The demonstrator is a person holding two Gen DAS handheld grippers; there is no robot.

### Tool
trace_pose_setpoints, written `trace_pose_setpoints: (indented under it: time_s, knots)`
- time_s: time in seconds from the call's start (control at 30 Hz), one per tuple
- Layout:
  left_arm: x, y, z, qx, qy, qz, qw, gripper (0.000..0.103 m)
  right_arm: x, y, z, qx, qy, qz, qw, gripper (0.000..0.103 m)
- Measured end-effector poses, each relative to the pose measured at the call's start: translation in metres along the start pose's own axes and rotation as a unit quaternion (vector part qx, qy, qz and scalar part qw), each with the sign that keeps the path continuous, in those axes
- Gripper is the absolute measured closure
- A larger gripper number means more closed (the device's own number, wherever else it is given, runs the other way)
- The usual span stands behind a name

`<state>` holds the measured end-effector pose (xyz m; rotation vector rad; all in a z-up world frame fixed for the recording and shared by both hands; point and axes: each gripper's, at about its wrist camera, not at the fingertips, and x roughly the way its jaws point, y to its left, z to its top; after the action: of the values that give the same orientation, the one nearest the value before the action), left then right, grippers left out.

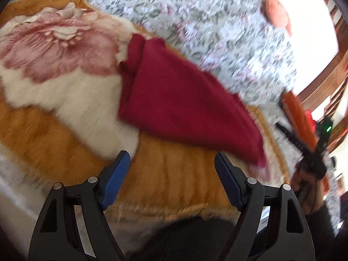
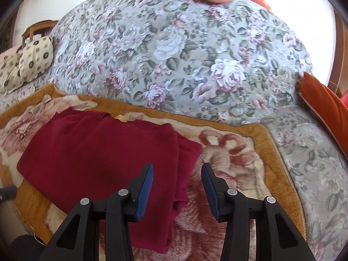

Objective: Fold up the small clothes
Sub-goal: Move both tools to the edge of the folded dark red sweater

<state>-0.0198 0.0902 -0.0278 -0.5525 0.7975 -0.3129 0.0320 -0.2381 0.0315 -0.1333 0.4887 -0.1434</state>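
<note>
Red cloth folded up on the blanket, both grippers off it

The red cloth (image 2: 97, 152) lies folded on the orange flowery blanket (image 2: 250, 152), in front of the floral sofa back (image 2: 174, 54). Left hand-held gripper (image 1: 171, 158) is spread wide, holding nothing, over the blanket's edge. Right hand-held gripper (image 2: 177, 169) is released too, hovering over the cloth's right edge
</note>
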Motion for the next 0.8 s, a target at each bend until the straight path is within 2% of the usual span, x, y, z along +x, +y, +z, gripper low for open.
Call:
trace_pose_setpoints:
  time_s: [0.07, 0.13, 0.23, 0.4, 0.53, 0.6, 0.63, 0.73, 0.8]
  knots:
    - [0.009, 0.008, 0.01, -0.024, -0.005, -0.01, 0.9997, 0.023, 0.004, 0.003, 0.001, -0.003, 0.003, 0.003, 1.0, 0.059]
    - [0.015, 0.008, 0.02, -0.031, -0.021, -0.024, 0.999, 0.016, 0.005, 0.005, 0.001, -0.006, 0.002, 0.004, 1.0, 0.059]
    - [0.023, 0.007, 0.033, -0.027, -0.033, -0.012, 0.999, 0.016, 0.007, 0.008, 0.001, -0.008, 0.004, 0.005, 1.0, 0.059]
    - [0.022, 0.014, 0.042, -0.073, -0.057, -0.015, 0.9956, 0.017, 0.01, 0.016, 0.002, -0.025, 0.004, 0.002, 1.0, 0.059]
    - [0.01, 0.021, 0.041, -0.092, -0.102, 0.022, 0.9904, 0.017, 0.009, 0.02, 0.002, -0.032, 0.0, 0.002, 0.999, 0.059]
    - [0.017, 0.026, 0.041, -0.109, -0.091, 0.003, 0.9899, 0.018, 0.01, 0.019, 0.002, -0.032, 0.001, 0.002, 0.999, 0.059]
    - [0.019, 0.022, 0.041, -0.1, -0.088, 0.0, 0.9911, 0.018, 0.01, 0.019, 0.002, -0.032, 0.001, 0.002, 0.999, 0.059]
    - [0.027, 0.008, 0.04, -0.072, -0.052, -0.055, 0.9945, 0.018, 0.012, 0.02, 0.002, -0.031, 0.005, 0.002, 1.0, 0.059]
    - [0.024, 0.006, 0.042, -0.051, -0.06, -0.046, 0.9958, 0.018, 0.012, 0.021, 0.002, -0.034, 0.006, 0.001, 0.999, 0.059]
